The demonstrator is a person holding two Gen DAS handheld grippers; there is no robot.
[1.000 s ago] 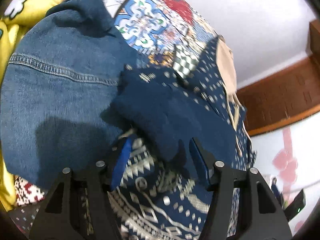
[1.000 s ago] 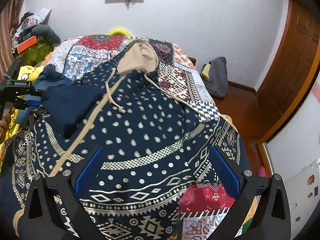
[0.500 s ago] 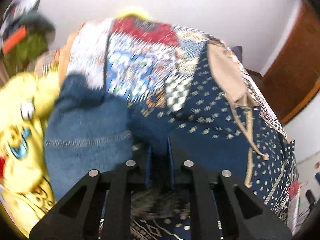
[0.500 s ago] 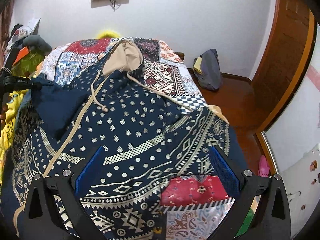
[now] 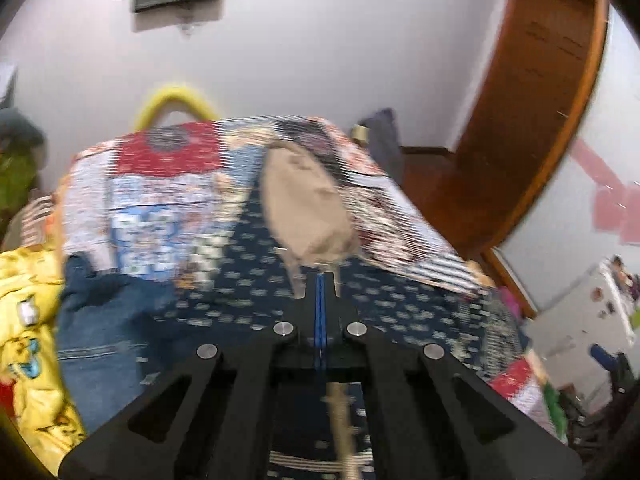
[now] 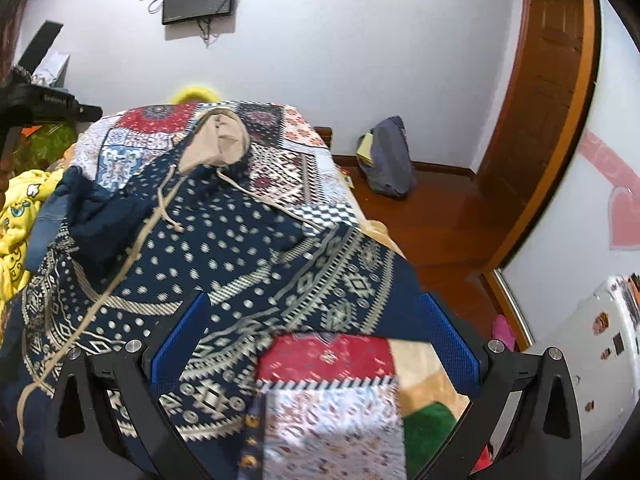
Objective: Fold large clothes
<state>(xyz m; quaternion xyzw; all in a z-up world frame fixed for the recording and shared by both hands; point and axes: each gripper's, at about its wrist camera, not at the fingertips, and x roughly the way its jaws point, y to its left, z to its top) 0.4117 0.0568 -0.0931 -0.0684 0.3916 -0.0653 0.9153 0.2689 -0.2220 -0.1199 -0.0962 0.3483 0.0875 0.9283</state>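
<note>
The large navy-blue hooded garment with cream dots, geometric bands and a beige-lined hood (image 6: 240, 248) lies spread front-up across the bed with the patchwork quilt (image 6: 304, 168), its hood toward the far wall and its hem toward both cameras. It looks like soft, fairly thick fabric: limp, light enough for 1 hand to drag, likely to sag and bunch wherever it is not supported, with 2 loose cream drawstrings (image 6: 168, 208) that could snag. Good places to take hold would be a doubled edge such as the hem corner, a cuff or a shoulder seam, not the flat middle of the cloth. The left gripper (image 5: 320, 280) has its fingers pressed together with only the blue pads showing between them; the view is blurred, and no cloth can be made out in that thin gap, though a cream cord hangs just under the frame. The right gripper (image 6: 316, 344) has its fingers spread wide, hovering above the near right hem corner, which lies between them without touching either. A blue denim piece (image 6: 48, 220) and yellow printed fabric (image 6: 16, 208) sit at the garment's left edge.
</note>
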